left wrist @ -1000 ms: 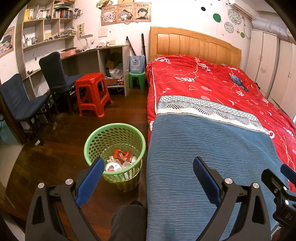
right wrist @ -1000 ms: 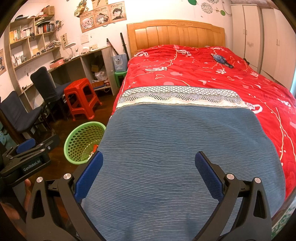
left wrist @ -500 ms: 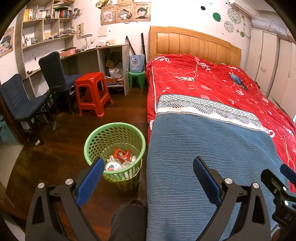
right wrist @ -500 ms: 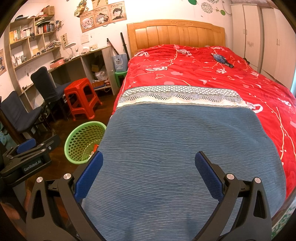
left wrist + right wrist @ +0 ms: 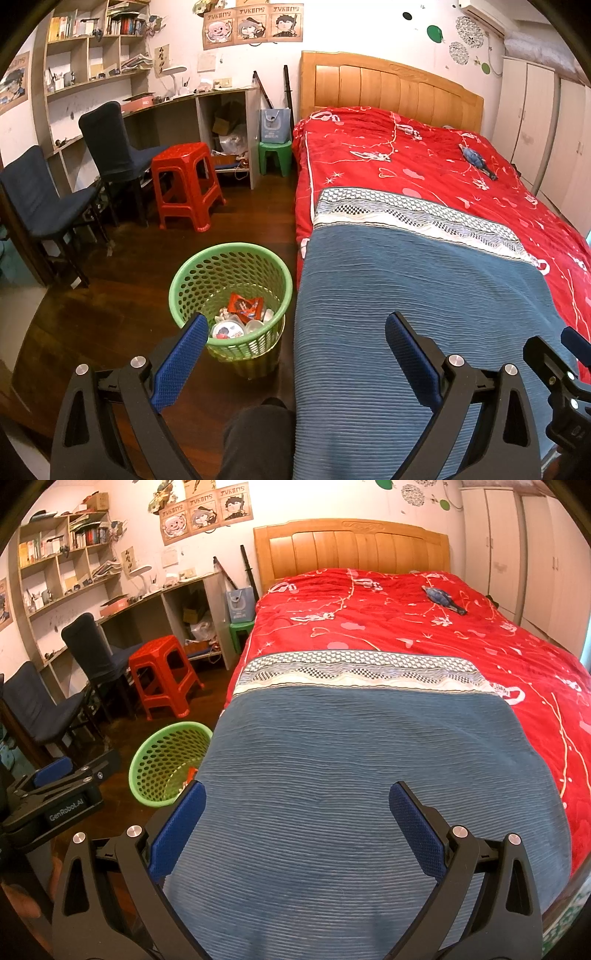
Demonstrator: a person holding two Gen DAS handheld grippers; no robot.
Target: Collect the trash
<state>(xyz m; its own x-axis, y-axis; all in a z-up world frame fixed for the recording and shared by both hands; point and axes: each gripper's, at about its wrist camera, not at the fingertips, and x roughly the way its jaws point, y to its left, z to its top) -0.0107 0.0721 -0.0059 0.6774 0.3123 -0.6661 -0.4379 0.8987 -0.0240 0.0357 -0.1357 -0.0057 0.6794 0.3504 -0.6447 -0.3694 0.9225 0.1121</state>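
Bedroom, blue blanket; green bin holds trash; both jaws wide apart, empty.

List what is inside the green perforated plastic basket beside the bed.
The green perforated plastic basket holds a red snack wrapper, a round printed lid and pale scraps. Anything deeper is covered.

The left gripper hangs with jaws wide apart and empty, above a green basket (wrappers and lids inside) standing just beside the blue blanket.

Green perforated basket, blue ribbed blanket
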